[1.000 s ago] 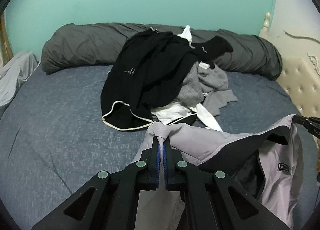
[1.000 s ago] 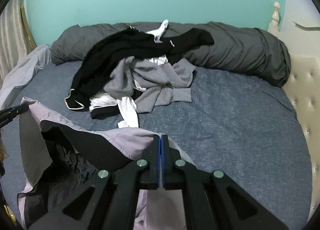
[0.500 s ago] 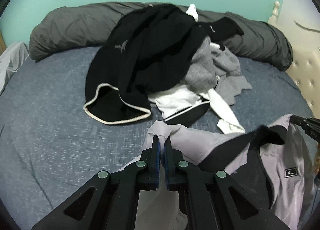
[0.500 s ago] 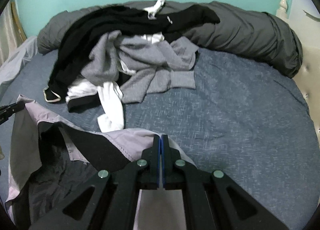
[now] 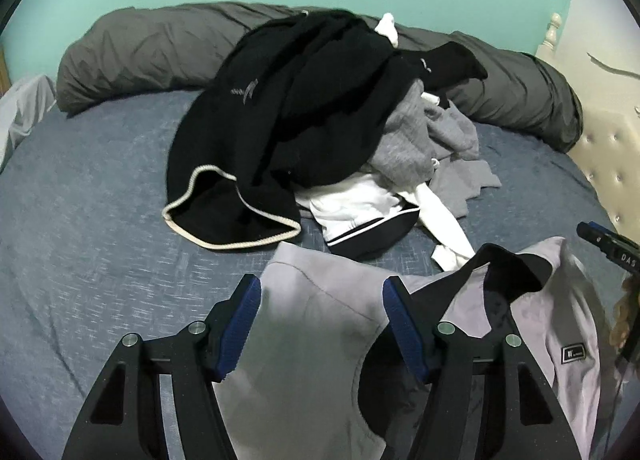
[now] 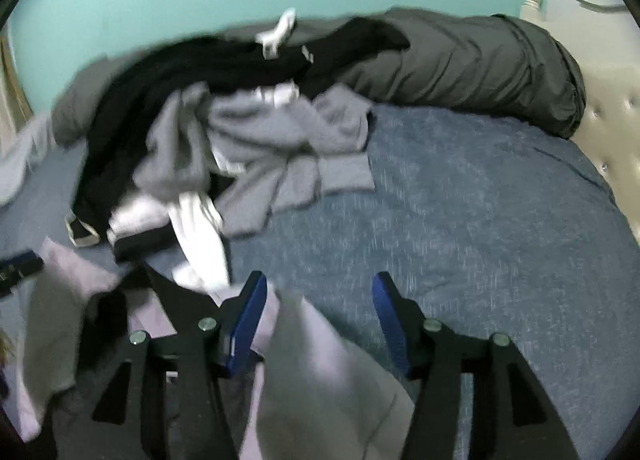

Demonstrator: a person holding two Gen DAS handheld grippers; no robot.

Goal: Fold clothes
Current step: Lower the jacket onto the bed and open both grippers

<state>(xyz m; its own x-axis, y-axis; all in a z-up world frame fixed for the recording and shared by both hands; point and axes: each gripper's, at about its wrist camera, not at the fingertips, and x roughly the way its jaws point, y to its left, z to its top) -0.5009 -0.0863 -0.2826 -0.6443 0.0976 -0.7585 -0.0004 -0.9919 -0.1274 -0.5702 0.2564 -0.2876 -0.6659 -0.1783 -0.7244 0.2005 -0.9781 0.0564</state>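
Both grippers are letting go at once: the left gripper (image 5: 320, 324) is spreading its blue-padded fingers (image 5: 240, 324), and the lavender jacket (image 5: 320, 340) is lying slack between them, no pad pressing on it. The right gripper (image 6: 318, 320) is opening too, with a fold of the same jacket (image 6: 312, 360) drooping just inside its left finger. My guess is that the jacket is being laid out flat at the near edge of the bed (image 5: 80, 240), black lining and collar facing up, so that it can be smoothed before any fold. It is sitting just in front of the unsorted pile of clothes (image 5: 320, 120), which is waiting further back against the rolled grey duvet (image 5: 140, 44).

The jacket's lower half is running out of both views under the grippers, so I cannot tell how its sleeves are lying. The right wrist view is smeared with motion blur. The pile's lower garments are overlapping and hard to separate.
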